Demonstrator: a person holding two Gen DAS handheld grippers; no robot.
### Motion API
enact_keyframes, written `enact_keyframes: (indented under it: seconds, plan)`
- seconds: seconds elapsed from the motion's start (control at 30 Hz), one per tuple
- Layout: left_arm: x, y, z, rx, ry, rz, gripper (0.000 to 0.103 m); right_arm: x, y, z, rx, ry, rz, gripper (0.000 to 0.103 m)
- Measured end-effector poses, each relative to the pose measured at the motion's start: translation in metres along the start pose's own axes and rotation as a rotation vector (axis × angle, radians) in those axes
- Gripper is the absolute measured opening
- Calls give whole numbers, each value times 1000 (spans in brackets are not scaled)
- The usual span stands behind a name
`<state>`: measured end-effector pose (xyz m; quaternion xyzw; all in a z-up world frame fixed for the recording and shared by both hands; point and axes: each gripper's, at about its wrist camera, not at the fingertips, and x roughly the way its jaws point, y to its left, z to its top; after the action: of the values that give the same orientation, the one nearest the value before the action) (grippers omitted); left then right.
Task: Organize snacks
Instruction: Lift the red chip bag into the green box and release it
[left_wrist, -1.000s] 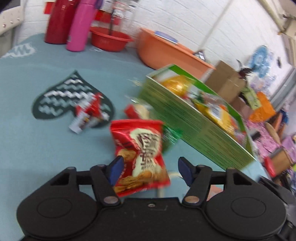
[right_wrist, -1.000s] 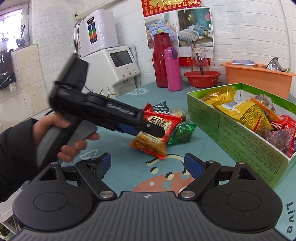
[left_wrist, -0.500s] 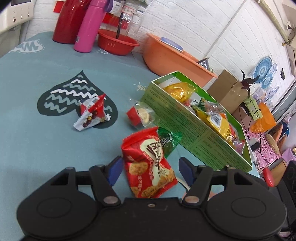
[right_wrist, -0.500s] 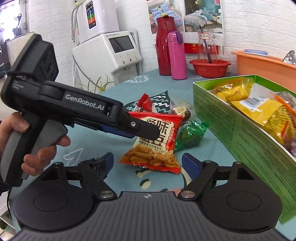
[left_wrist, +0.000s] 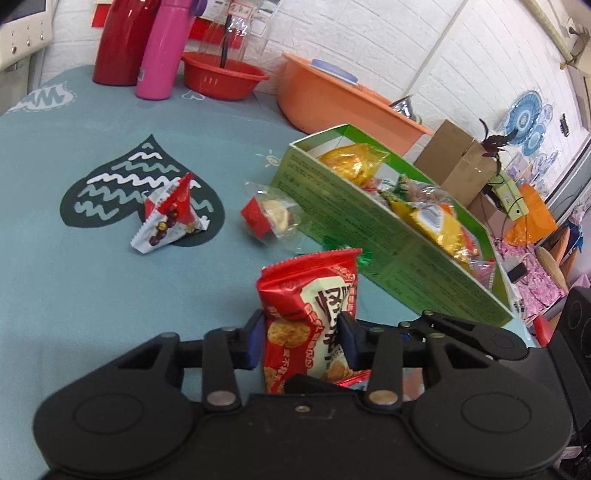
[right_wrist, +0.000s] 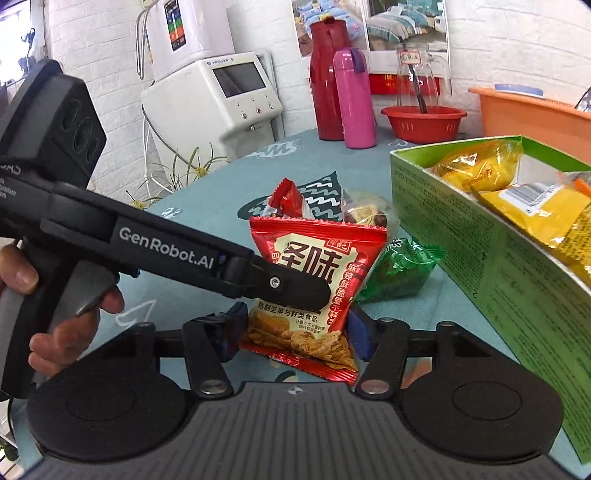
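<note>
A: Where does the packet (left_wrist: 309, 314) sit?
B: Between the left gripper's (left_wrist: 301, 341) closing jaws, and between the right gripper's (right_wrist: 295, 334) closing jaws too.
A: Beyond the jaws?
B: A pouch (left_wrist: 168, 218) and a wrapped sweet (left_wrist: 271, 218) on the table (left_wrist: 74, 295); the box (left_wrist: 388, 240) to the right, with snacks inside.

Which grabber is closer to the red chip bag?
Left, narrowly. The left gripper is closing, its fingers pinching the red chip bag at its middle. The right gripper is closing too, with the bag's bottom edge between its fingers, not clearly squeezed.
</note>
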<state>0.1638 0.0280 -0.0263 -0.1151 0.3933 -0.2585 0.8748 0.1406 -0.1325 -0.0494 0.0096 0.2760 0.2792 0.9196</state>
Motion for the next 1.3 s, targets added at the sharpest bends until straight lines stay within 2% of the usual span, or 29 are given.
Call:
enact_keyframes:
  seconds: [0.17,0.37,0.67,1.0,1.03,1.07,1.13,1.2,1.3]
  plan:
    - [-16,-29,10,70,-51,-29,47,-30,3,6,-13,-81,-48,94]
    - [-15,-66,42,144,-108,-76,47,-56,-14,28,-30,-183,-114,94]
    - [25,-98,89,213,-124,-134,48,-64,-60,52,-9,-252,-204,94]
    - [68,-103,119,229,-118,-148,51,-48,-102,64,13,-274,-259,96]
    - [73,-101,120,223,-113,-134,67,-43,-104,63,4,-254,-279,97]
    - [78,-100,120,213,-106,-112,102,-37,-106,63,-7,-231,-305,103]
    - [82,-95,117,186,-114,-65,103,-32,-108,60,-9,-191,-344,103]
    - [84,-91,114,178,-104,-47,103,-37,-108,59,-8,-214,-315,103]
    - [83,-86,111,169,-88,-35,103,-39,-104,56,-46,-219,-357,103]
